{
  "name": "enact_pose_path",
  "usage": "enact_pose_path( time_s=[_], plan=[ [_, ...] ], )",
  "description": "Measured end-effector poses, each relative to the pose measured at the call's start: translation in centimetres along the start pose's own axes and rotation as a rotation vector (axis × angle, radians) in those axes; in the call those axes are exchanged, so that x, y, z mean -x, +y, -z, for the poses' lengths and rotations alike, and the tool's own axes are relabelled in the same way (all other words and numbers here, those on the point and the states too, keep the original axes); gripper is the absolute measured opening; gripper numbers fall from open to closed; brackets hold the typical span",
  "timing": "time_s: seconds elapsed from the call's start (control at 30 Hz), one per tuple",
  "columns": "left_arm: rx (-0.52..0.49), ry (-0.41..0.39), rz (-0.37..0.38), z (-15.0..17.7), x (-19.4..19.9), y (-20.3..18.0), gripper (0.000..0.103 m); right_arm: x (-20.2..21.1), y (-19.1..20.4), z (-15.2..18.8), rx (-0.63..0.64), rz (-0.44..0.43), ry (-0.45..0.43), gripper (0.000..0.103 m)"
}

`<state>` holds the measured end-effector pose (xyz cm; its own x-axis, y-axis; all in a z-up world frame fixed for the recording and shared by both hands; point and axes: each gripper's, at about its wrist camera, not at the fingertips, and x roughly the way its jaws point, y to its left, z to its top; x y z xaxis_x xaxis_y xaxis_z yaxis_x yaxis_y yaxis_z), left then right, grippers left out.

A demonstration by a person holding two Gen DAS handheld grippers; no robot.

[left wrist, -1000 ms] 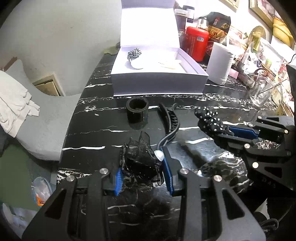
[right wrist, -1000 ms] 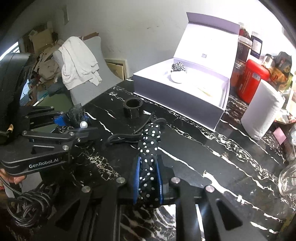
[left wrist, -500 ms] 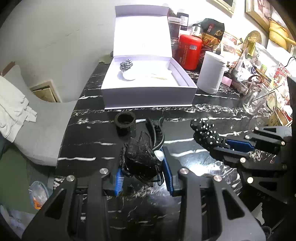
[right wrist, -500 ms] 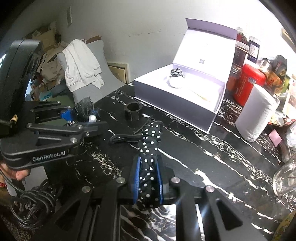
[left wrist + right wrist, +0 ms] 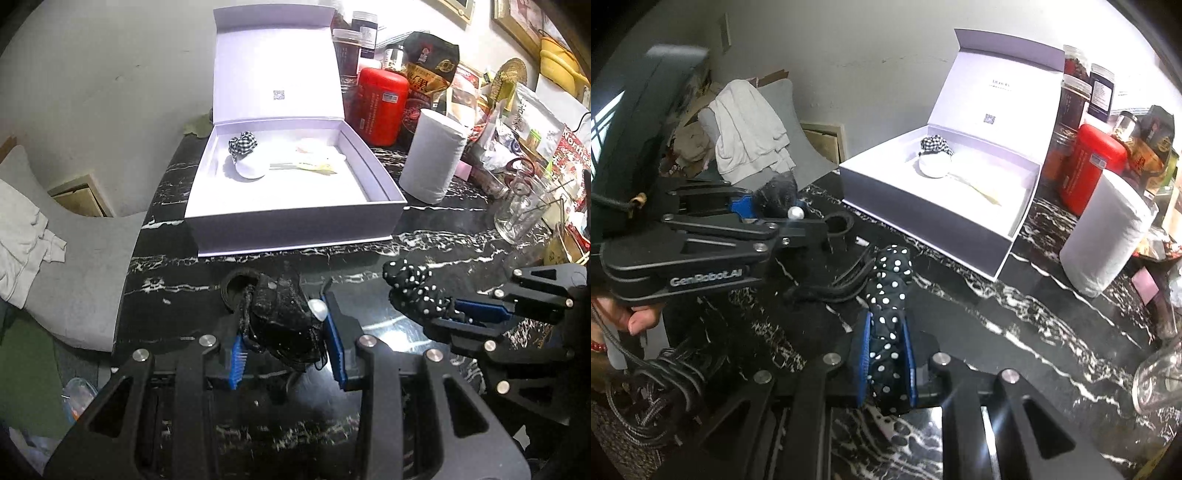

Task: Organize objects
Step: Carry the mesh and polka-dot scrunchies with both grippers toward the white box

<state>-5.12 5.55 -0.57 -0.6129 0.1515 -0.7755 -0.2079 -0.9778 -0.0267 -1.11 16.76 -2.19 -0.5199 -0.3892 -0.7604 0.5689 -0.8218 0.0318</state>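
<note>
1. Altogether two grippers are in view, each clenched on one hair accessory.
2. Left gripper (image 5: pixel 286 341) grasps a black lace hair piece (image 5: pixel 284 325) with one white pearl (image 5: pixel 317 308), pinched between its two blue pads, above the black marble table (image 5: pixel 369 266).
3. Right gripper (image 5: pixel 886 360) grasps a black scrunchie with white dots (image 5: pixel 888 310); the cloth sticks forward past the fingertips.
4. One open white box (image 5: pixel 295 225) stands on the table beyond both grippers, its lid upright.
5. Inside the box lie one checkered scrunchie (image 5: pixel 242 142), one white round disc (image 5: pixel 251 170) touching it, and some pale items I cannot tell apart.
6. One black ring (image 5: pixel 838 225) and one black hair claw (image 5: pixel 834 288) rest on the table between the grippers and the box.
7. Right of the box stand one paper roll (image 5: pixel 430 157) and one red canister (image 5: pixel 382 105).
</note>
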Motion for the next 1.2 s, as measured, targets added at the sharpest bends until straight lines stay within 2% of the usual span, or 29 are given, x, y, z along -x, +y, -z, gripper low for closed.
enact_pose_path(
  time_s=[0.2, 0.93, 1.2],
  plan=[
    [-0.014, 0.017, 0.008, -1.0, -1.2, 0.3, 0.034, -0.5, -0.5, -1.1, -0.003, -0.002, -0.003, 0.015],
    [-0.058, -0.016, 0.016, -6.8, -2.7, 1.5, 0.034, -2.4, -3.0, -6.6, 0.032, 0.001, -0.028, 0.015],
    [-0.06, -0.035, 0.015, -8.9, -2.8, 2.5, 0.034, -3.5, -3.8, -8.7, 0.04, -0.021, -0.04, 0.015]
  ],
)
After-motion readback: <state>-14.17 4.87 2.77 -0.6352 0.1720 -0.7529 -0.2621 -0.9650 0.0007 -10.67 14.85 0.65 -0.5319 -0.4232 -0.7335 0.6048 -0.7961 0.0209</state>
